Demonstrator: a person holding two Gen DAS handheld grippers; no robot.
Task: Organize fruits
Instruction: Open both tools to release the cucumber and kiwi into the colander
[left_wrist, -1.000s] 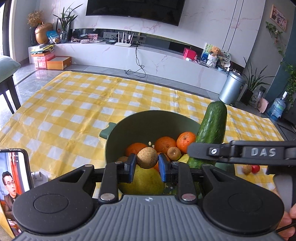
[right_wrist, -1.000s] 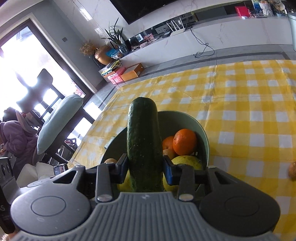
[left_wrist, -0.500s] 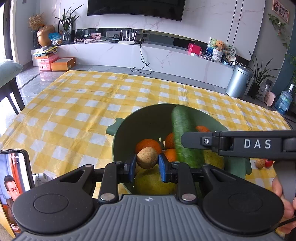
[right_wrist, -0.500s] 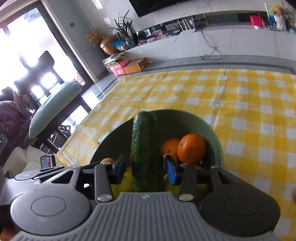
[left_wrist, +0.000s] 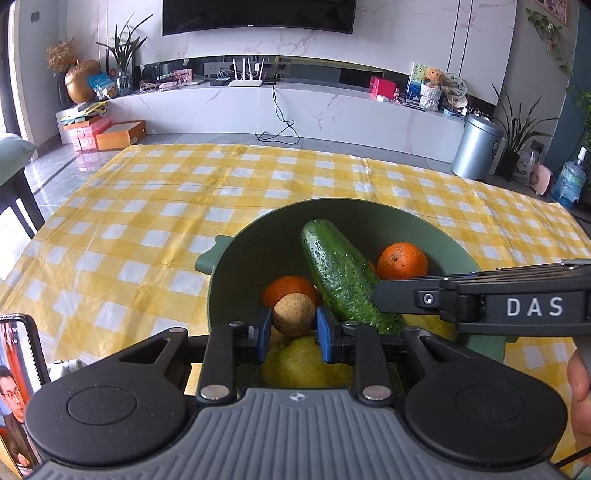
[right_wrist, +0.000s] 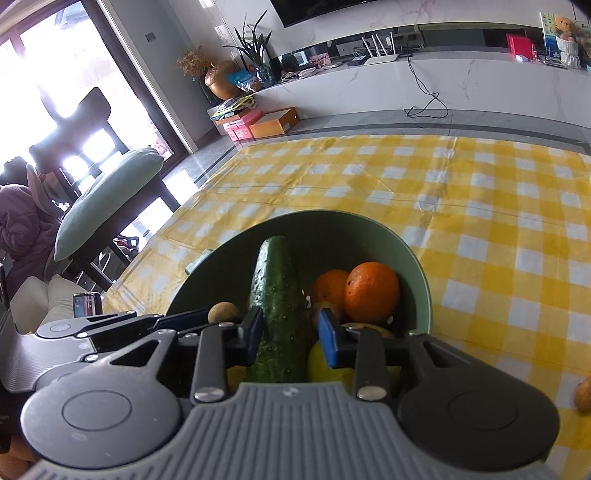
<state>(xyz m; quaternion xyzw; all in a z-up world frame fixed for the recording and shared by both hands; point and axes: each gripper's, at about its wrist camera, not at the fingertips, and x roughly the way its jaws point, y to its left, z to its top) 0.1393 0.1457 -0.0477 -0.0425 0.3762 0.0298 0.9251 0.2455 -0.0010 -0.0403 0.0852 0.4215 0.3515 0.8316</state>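
A green bowl on the yellow checked cloth holds oranges, a yellow pear and a cucumber. My left gripper is shut on a small brown longan above the bowl's near side. In the right wrist view the cucumber lies tilted into the bowl between the fingers of my right gripper. A gap shows beside its right pad, so the jaws stand open. The oranges lie to the right.
A phone stands at the near left. Another brown fruit lies on the cloth right of the bowl. A chair with a green cushion stands off the table's left side.
The cucumber has tipped from upright down into the bowl, and the right jaws have opened around it. The left gripper rose a little and still holds the longan.
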